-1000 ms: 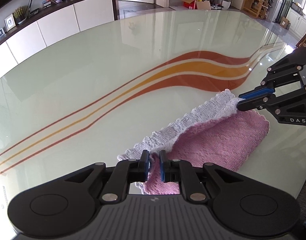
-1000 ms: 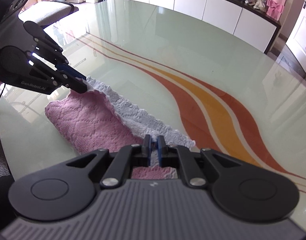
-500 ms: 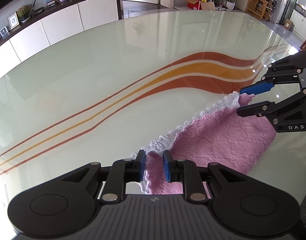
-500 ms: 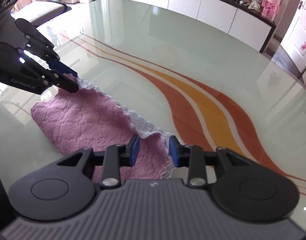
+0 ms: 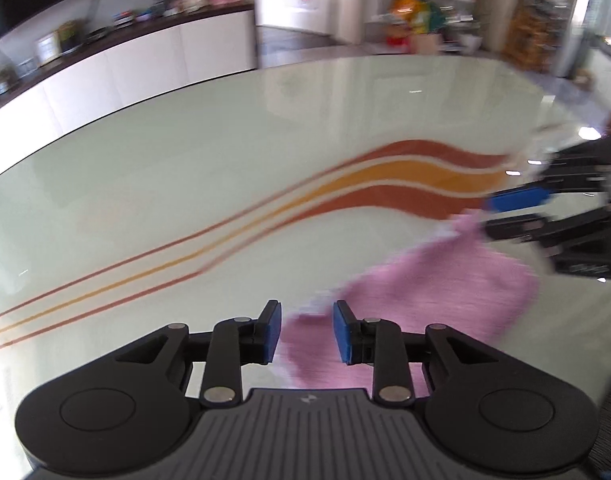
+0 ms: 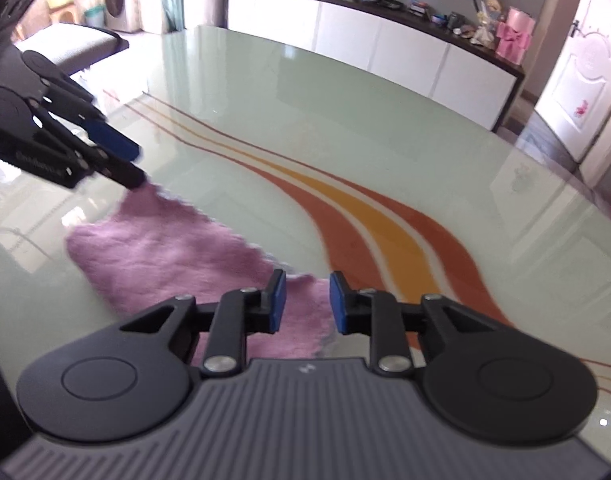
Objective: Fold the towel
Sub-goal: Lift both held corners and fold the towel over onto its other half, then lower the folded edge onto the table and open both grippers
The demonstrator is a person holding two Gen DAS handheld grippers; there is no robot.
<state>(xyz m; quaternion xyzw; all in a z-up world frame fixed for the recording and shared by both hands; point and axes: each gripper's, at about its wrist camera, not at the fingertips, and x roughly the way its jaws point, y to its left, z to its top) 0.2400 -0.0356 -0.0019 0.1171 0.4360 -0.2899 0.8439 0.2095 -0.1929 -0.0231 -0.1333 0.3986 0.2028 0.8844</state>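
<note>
Fold laid, both claws letting go.
Left gripper (image 5: 305, 330) has just been spreading, right gripper (image 6: 304, 302) narrowing yet parted; pink towel (image 6: 177, 252) lies doubled on the table (image 6: 345, 120), unpinched.

Glossy pale-green table (image 6: 385, 128) with orange stripes, long white sideboard (image 6: 385, 36) under clutter, white panelled door (image 6: 581, 80), daylight

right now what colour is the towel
Pink, with a thin white scalloped edge; the towel shows best in the right wrist view.

Pink towel (image 6: 177, 248) flat on glass table (image 6: 345, 128); right gripper (image 6: 304, 300) jaws just narrowed, gapped above corner.
</note>
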